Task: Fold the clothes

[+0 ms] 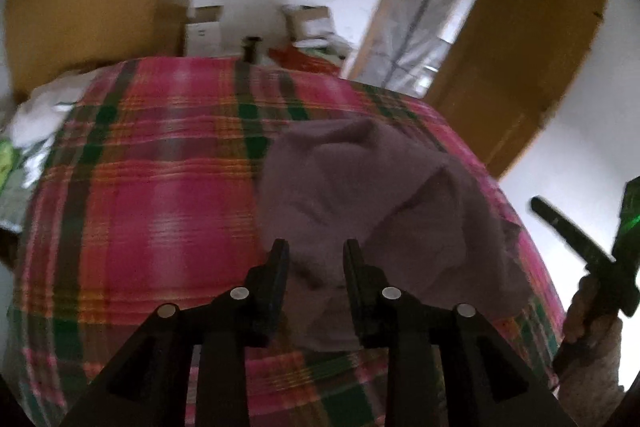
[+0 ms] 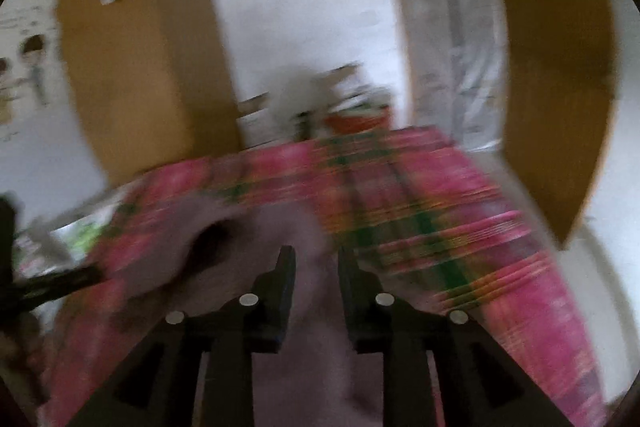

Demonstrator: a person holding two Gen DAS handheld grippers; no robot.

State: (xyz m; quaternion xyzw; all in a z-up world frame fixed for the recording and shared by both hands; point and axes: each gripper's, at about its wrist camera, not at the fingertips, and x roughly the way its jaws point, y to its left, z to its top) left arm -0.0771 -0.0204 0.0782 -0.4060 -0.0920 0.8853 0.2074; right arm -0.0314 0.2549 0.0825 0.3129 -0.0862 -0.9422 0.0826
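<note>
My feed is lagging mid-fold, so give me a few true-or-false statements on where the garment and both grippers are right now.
1. The mauve garment lies crumpled on the plaid blanket. True.
2. The left gripper is clamped on the garment. False: its jaws stand apart with nothing between them.
3. The right gripper is open. True: a clear gap shows between its fingers.
4. The garment is already folded into a neat square. False: it is an uneven, creased heap.
5. The blanket is plain blue. False: it is pink plaid with green and orange stripes.
</note>
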